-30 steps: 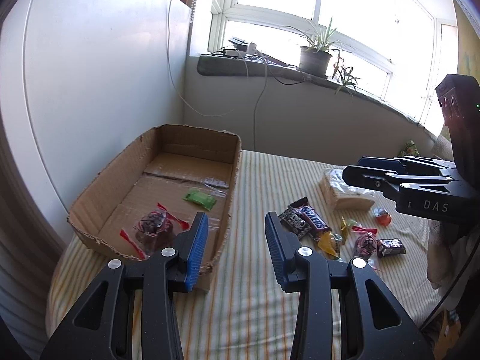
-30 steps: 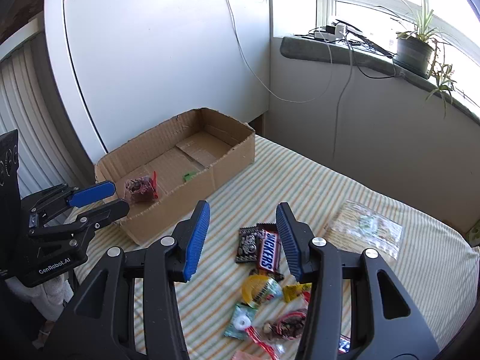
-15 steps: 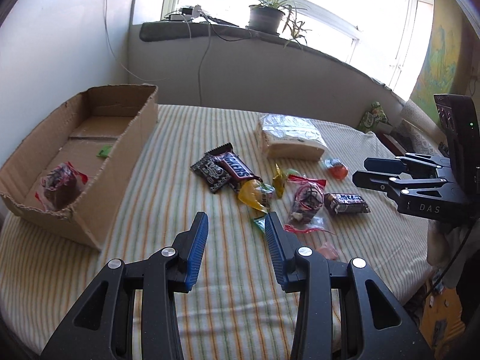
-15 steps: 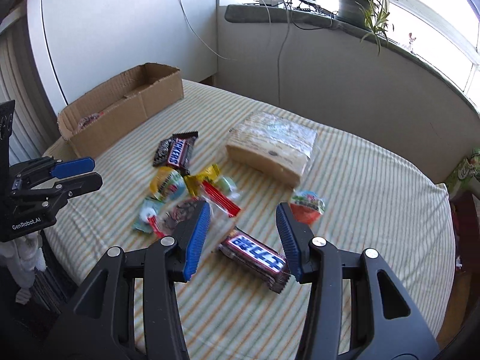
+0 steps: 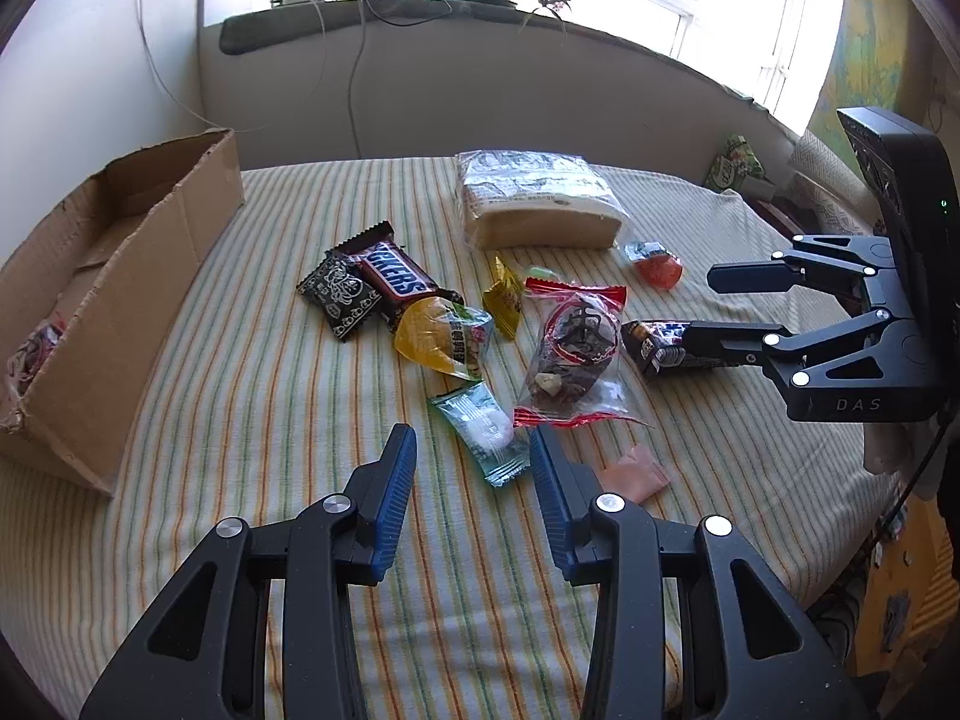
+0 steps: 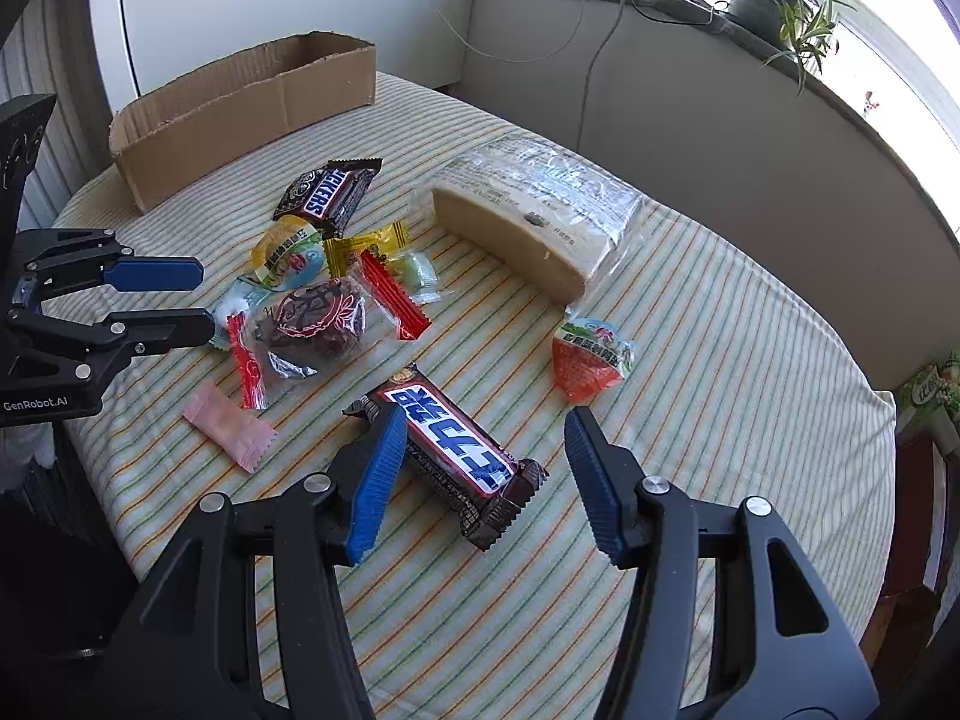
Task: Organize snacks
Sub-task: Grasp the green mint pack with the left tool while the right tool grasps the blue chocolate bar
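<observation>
Nearest, the right gripper (image 6: 480, 468) hangs over the chocolate bar (image 6: 447, 453) lying on the striped tablecloth (image 6: 720, 420), its jaws opening with the bar between them but not pressed. The bar looks light and fairly stiff, its wrapper slick and crinkly; a hold across the narrow middle should serve best, not the crimped ends. The left gripper (image 5: 471, 468) is partly open and holds nothing, hovering by the teal mint sachet (image 5: 489, 432), a soft, thin packet. Farther off sits the cardboard box (image 6: 252, 111), well apart from the snack pile.
</observation>
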{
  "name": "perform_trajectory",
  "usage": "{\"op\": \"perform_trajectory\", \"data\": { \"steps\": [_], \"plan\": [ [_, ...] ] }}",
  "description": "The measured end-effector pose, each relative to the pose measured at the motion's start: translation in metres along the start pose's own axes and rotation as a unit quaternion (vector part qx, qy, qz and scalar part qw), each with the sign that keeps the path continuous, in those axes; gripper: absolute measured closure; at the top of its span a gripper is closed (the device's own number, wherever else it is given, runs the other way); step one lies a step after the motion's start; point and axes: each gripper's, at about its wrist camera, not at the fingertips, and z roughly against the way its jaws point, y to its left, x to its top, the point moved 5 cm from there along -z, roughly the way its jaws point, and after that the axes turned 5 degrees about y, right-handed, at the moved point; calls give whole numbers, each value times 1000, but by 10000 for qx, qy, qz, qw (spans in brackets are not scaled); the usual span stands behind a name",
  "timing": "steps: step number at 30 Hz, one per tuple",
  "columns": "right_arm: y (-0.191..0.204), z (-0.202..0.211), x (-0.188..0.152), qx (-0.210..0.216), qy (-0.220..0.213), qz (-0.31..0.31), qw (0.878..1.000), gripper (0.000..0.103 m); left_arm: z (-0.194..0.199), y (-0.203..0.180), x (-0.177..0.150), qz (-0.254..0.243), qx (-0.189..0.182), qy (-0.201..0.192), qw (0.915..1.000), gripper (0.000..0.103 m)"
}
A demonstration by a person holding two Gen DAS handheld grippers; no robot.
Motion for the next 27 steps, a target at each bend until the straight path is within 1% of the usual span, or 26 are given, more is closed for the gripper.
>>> {"op": "perform_trajectory", "data": {
  "steps": [6, 8, 15, 17, 22, 27],
  "plan": [
    [-1, -4, 5, 240, -16, -71, 9997, 46, -14, -7, 4, -181, 96, 133, 9997, 65],
    [-1, -6, 5, 396, 11, -114, 9992, 46, -16, -10, 6, -244, 106, 150, 9995, 65],
    [-3, -9, 2, 654, 120, -120, 9977, 46, -20, -10, 8, -375, 173, 161, 9990, 65],
    [-5, -8, -1, 706, 149, -105, 9973, 46, -19, -9, 8, -404, 233, 146, 9988, 71],
    [-4, -10, -5, 782, 300, 24, 9965, 46, -18, -5, 7, -401, 254, 129, 9988, 78],
    [-2, -23, 1, 732, 406, 224, 9962, 46, -15, -2, 5, -378, 208, 118, 9990, 79]
  ]
}}
